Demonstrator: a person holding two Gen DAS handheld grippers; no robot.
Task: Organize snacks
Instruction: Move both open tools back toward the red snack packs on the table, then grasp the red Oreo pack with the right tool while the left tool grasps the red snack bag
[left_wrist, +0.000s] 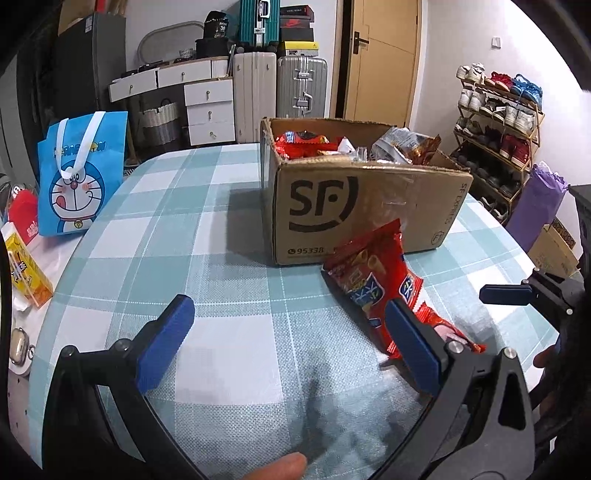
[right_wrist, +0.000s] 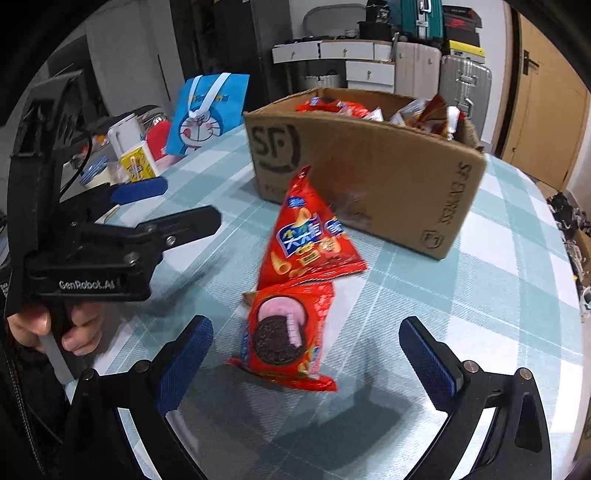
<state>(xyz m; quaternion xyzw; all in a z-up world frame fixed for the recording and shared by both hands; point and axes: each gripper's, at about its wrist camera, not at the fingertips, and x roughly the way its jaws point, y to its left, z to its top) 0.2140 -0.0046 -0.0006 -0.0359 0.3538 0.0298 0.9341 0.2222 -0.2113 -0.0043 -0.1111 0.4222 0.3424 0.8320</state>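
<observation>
Snacks, a cookie pack (right_wrist: 280, 339) and a cone-chip bag (right_wrist: 306, 236), lie mid-frame on the worktop (right_wrist: 461, 314) before the box (right_wrist: 369, 173); both grippers' fingers (right_wrist: 428, 354) (left_wrist: 166, 339) spread apart, empty.

Spread wide over the checked tablecloth (left_wrist: 229, 206): left gripper (left_wrist: 291, 325), beside red snack packet (left_wrist: 373, 273) touching cardboard box (left_wrist: 354, 206).
</observation>
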